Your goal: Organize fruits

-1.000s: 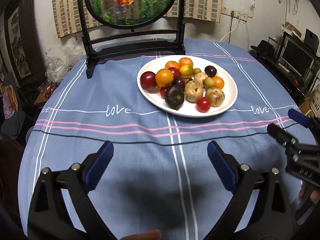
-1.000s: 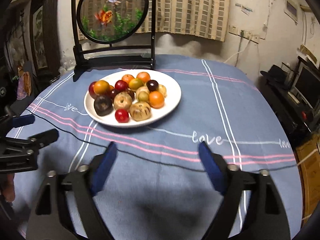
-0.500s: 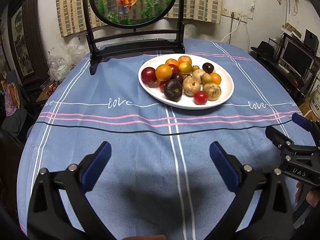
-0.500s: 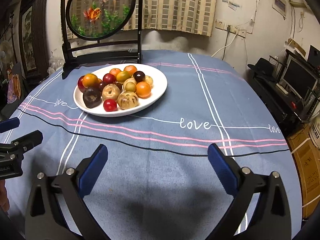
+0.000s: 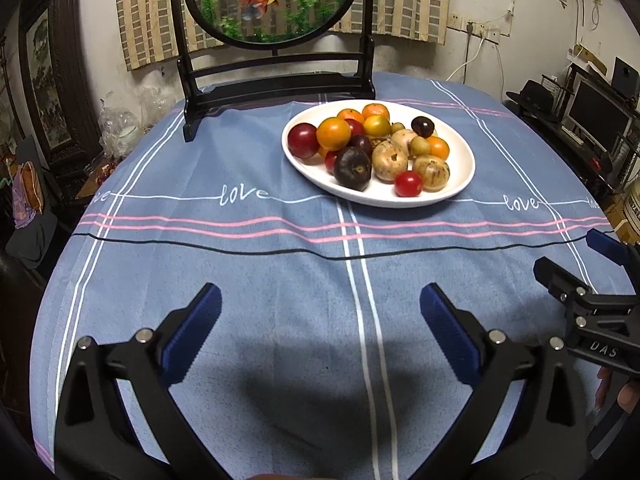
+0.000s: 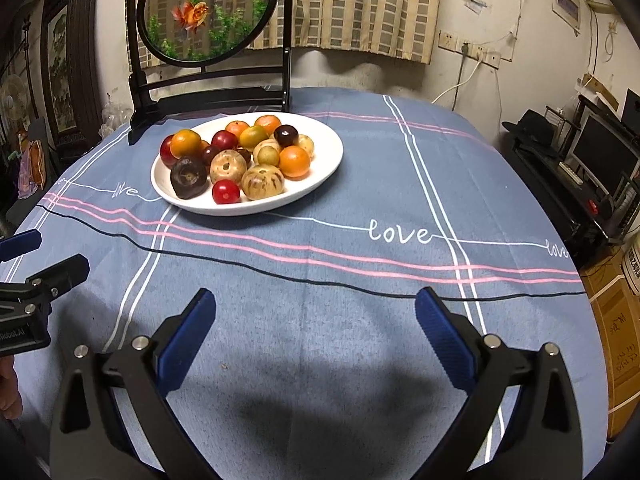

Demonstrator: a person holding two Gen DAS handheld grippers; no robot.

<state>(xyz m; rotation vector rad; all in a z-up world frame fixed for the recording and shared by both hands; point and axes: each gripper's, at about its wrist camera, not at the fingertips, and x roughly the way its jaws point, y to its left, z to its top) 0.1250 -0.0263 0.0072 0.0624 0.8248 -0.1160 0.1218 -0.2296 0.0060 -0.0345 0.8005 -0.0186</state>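
The left gripper [image 5: 320,312] holds its jaws wide with nothing but blue cloth between them, and the right gripper [image 6: 316,310] stands the same, wide and empty. Both hover over the near part of the tabletop [image 5: 248,272], short of the white plate [image 5: 460,184], which lies beyond the pink and black stripes of the cloth.

One plate carries all the fruits [image 5: 372,148], heaped and touching. About sixteen show: roughly five orange ones, four or five red ones including a small red one [image 5: 408,183] at the near rim, three dark purple ones, three tan mottled ones and two small greenish ones. Some are half hidden, so the count is loose.

Behind the plate stands one round goldfish screen [image 5: 272,0] on a black frame.

The left wrist view shows the right gripper at its right edge with fingers [image 5: 608,384] of a hand beneath; the right wrist view shows the left gripper [image 6: 24,268] at its left edge, and more bare cloth to the right of the plate.
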